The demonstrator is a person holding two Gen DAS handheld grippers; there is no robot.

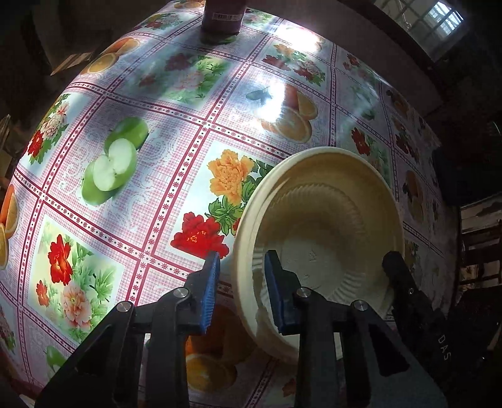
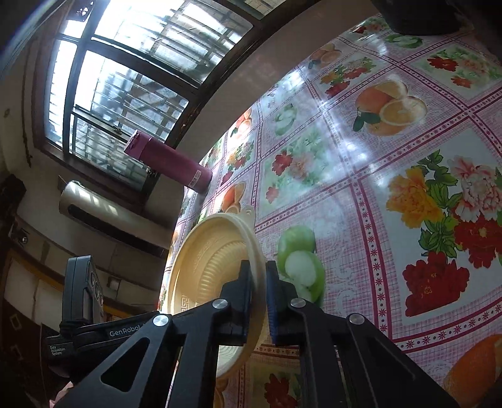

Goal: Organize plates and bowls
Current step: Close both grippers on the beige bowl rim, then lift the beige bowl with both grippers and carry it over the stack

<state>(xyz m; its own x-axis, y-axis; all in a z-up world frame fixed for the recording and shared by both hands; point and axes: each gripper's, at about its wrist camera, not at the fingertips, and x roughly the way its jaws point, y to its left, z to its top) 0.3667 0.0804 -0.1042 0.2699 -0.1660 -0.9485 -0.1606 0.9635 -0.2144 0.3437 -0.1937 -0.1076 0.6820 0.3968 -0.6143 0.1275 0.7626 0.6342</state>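
A stack of cream plastic bowls and plates (image 1: 323, 226) stands tilted on its edge over the fruit-and-flower tablecloth (image 1: 131, 175). My left gripper (image 1: 241, 279) straddles the stack's near rim; its blue pads (image 1: 210, 282) stand apart with a gap to the rim, so it is open. A black finger of the other gripper (image 1: 404, 282) shows at the stack's right rim. In the right wrist view my right gripper (image 2: 259, 282) is shut on the rim of the cream stack (image 2: 216, 266), holding it tilted above the table.
A magenta bottle (image 2: 169, 163) stands on the table's far side; its base also shows in the left wrist view (image 1: 221, 18). A dark object (image 2: 423, 15) sits at another table edge. A window and wall lie beyond the table. A dark chair (image 1: 480, 251) stands at the right.
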